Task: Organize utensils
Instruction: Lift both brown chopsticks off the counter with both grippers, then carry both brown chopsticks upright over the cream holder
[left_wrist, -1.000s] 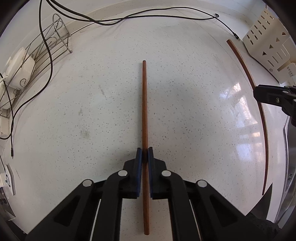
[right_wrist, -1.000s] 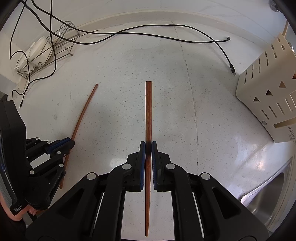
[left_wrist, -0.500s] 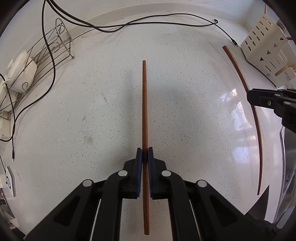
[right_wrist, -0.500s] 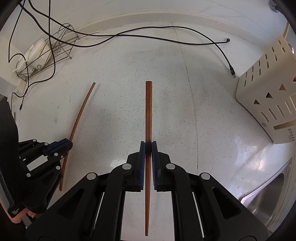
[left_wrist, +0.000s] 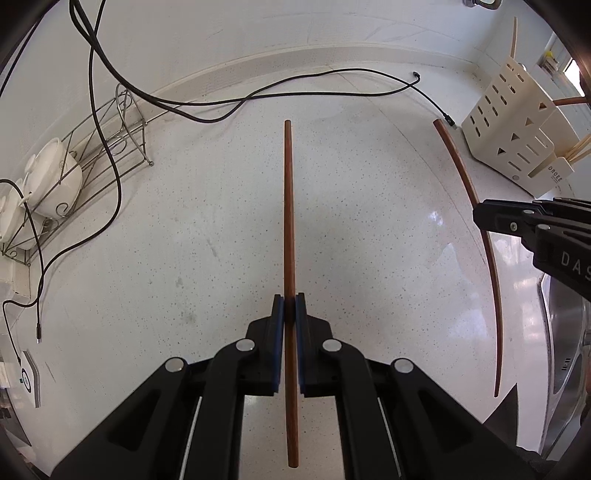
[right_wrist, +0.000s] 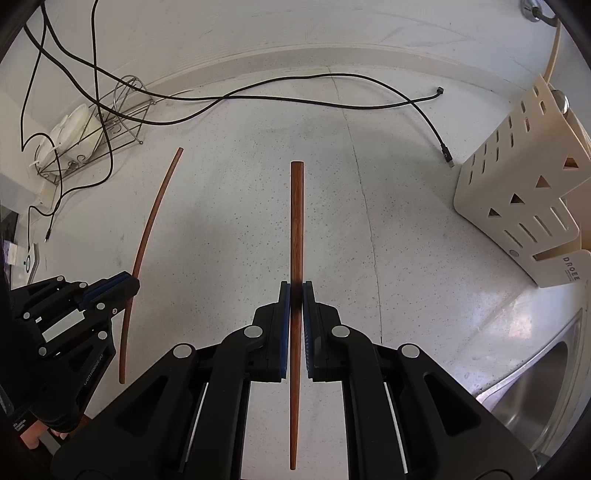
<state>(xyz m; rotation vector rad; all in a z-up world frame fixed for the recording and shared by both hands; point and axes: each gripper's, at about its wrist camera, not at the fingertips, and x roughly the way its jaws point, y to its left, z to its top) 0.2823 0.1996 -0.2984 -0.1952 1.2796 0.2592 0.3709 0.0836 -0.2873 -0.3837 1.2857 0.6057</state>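
Now each tool (left_wrist: 290, 310) (right_wrist: 296, 295) clamps a chopstick (left_wrist: 288, 221) (right_wrist: 296, 221) midway.

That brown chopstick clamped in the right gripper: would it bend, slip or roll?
The chopstick looks like stiff wood, so it probably won't bend. The right hand-held gripper pinches it mid-length, so it seems balanced. Being thin and smooth, it might slide, and would likely roll if dropped on the counter.

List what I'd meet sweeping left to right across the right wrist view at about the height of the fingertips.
Left gripper clamped on its brown chopstick → right gripper shut on the other chopstick → bare speckled counter → cream utensil holder by the sink.
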